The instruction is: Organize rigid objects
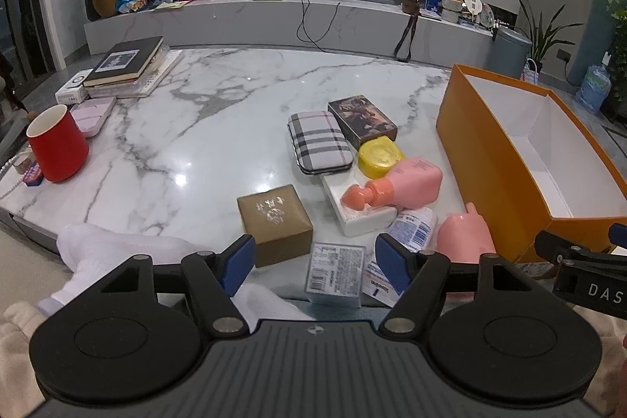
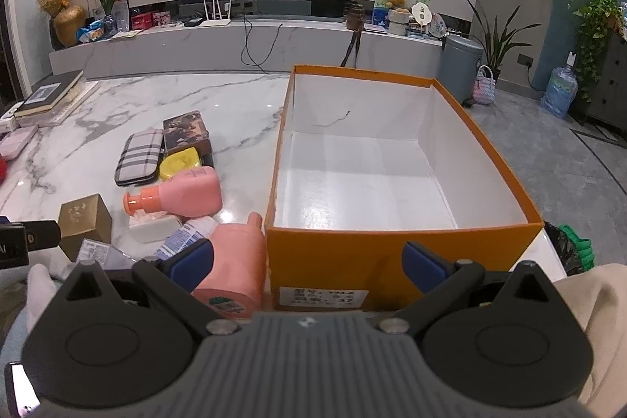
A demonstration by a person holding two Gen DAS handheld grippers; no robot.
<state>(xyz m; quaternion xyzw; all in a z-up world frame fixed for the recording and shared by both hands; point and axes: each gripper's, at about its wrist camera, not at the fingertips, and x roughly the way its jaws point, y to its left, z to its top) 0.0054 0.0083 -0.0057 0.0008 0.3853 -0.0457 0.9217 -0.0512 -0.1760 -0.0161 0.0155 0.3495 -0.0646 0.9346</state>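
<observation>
An orange box [image 2: 392, 245] with a white, empty inside stands open at the table's right. Left of it lie a pink pump bottle [image 1: 403, 183], a yellow container [image 1: 380, 153], a plaid case [image 1: 319, 142], a dark picture box [image 1: 362, 118] and a brown gift box [image 1: 274, 224]. My left gripper [image 1: 313, 261] is open over a small clear labelled box [image 1: 335, 273], its pads apart from it. My right gripper [image 2: 307, 261] is open before the orange box's front wall. A second pink bottle [image 2: 235, 261] lies beside its left finger.
On the marble table [image 1: 215, 128] a red cup [image 1: 57, 143], a lilac case [image 1: 92, 114] and a stack of books [image 1: 125, 61] sit at the far left. A white cloth [image 1: 117, 253] lies at the near edge. A grey bin [image 2: 458, 65] stands beyond the box.
</observation>
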